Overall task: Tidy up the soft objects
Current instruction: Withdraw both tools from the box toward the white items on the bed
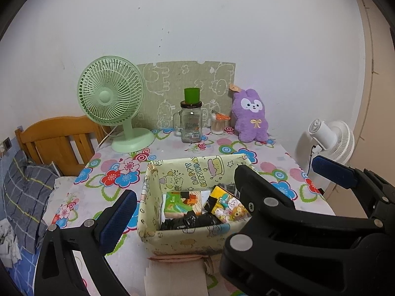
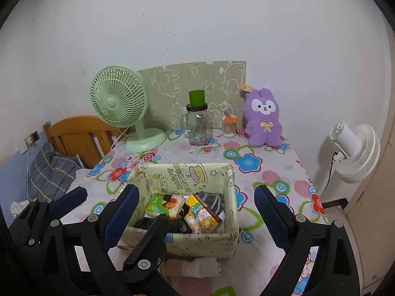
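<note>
A pale green fabric basket (image 2: 180, 180) printed with cartoon figures and "Happy Birthday" stands on the bench (image 2: 271, 172), which wears a white cloth with red, blue and pink flowers. Inside the basket lie a green packet (image 2: 155, 203), a yellow packet (image 2: 201, 213) with cartoon animals, a crumpled black bag (image 2: 177, 224) and a grey striped cloth (image 2: 213, 201) pushed toward the right wall; they sit packed together, touching. At the back of the bench a glass mug jar (image 2: 197, 129) carries a green cup (image 2: 196, 98) upside down on its lid, and just beside it a small clear tub (image 2: 229, 125) holds cotton swabs. The purple plush rabbit (image 2: 263, 120) stands upright against the wall at the far right corner, well apart from the basket, fluffy, with a white face and a yellow bow on its chest. A green desk fan (image 2: 118, 103) occupies the far left corner. The left gripper (image 1: 222, 187) is spread wide and holds nothing, hovering near the basket's front; the right gripper (image 2: 195, 204) likewise gapes empty, its blue pads on either side of the basket.
</note>
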`<state>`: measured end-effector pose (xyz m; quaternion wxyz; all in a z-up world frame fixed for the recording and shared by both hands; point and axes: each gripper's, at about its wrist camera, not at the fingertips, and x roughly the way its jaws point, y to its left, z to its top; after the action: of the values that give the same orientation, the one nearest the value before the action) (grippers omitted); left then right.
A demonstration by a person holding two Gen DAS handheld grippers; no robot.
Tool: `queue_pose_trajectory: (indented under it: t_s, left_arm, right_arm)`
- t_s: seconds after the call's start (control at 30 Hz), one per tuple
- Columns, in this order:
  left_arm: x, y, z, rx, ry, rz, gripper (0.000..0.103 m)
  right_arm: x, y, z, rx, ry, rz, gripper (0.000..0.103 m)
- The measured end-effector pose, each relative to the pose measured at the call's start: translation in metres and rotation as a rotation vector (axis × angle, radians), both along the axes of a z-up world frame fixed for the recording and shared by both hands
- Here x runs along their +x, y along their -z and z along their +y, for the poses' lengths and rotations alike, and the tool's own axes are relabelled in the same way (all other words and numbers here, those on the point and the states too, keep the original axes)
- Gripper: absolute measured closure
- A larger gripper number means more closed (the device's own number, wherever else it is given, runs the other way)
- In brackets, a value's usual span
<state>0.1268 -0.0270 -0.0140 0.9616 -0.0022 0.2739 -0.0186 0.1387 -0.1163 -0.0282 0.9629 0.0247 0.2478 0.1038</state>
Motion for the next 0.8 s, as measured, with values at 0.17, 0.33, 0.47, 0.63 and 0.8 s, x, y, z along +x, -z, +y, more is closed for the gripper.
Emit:
queue_pose_trajectory:
  t_s: [0.17,0.33,0.47,0.63,0.8]
  left_arm:
    - [-0.010,-0.002,-0.001,-0.002,0.006,-0.006,0.000]
    - [-0.024,-0.003,-0.003,-0.002,0.007,-0.014,0.000]
    - [-0.034,-0.003,-0.005,-0.005,0.006,-0.020,0.000]
    - [-0.047,-0.002,-0.006,-0.005,0.004,-0.026,0.000]
    - [-0.059,0.001,-0.006,-0.010,0.003,-0.026,0.000]
  right_arm:
    - [-0.012,-0.002,-0.003,-0.002,0.006,-0.007,0.007]
    - [-0.026,-0.003,-0.005,-0.003,0.010,-0.015,0.007]
    - [-0.038,-0.004,-0.006,-0.004,0.010,-0.022,0.007]
    - [-0.051,-0.003,-0.007,-0.008,0.008,-0.031,0.007]
    - [-0.063,-0.001,-0.006,-0.012,0.006,-0.032,0.007]
